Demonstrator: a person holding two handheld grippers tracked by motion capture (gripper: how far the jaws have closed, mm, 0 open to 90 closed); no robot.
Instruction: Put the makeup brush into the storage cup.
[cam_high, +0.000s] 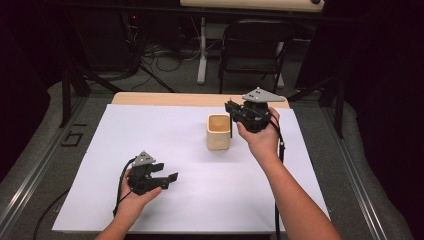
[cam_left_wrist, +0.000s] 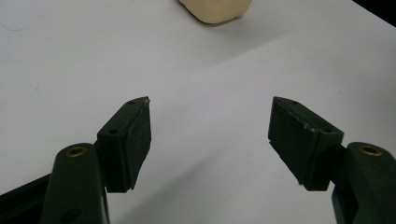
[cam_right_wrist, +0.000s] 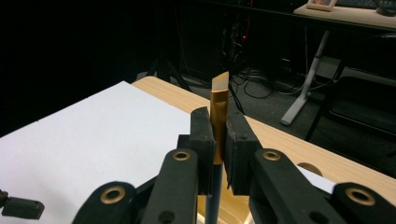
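We have the slim tool (cam_right_wrist: 218, 100) pinched in our right gripper (cam_right_wrist: 218, 140), whose jaws are closed tight on its golden ferrule; the pale slanted tip stands up past the pads and the dark handle runs down below them. In the high view the right gripper (cam_high: 250, 116) hangs just beside and above the cream square holder (cam_high: 219, 131), so we judge the work about midway: the tool is gripped, and it is either just lifted out of the holder or about to go into it; we cannot tell which. It is not yet laid down anywhere.

Our left gripper (cam_high: 157, 179) idles low over the white sheet (cam_high: 165, 140), jaws spread wide with nothing between the pads (cam_left_wrist: 139, 140). From there, the holder (cam_left_wrist: 215, 9) sits straight ahead of the open jaws, well apart.
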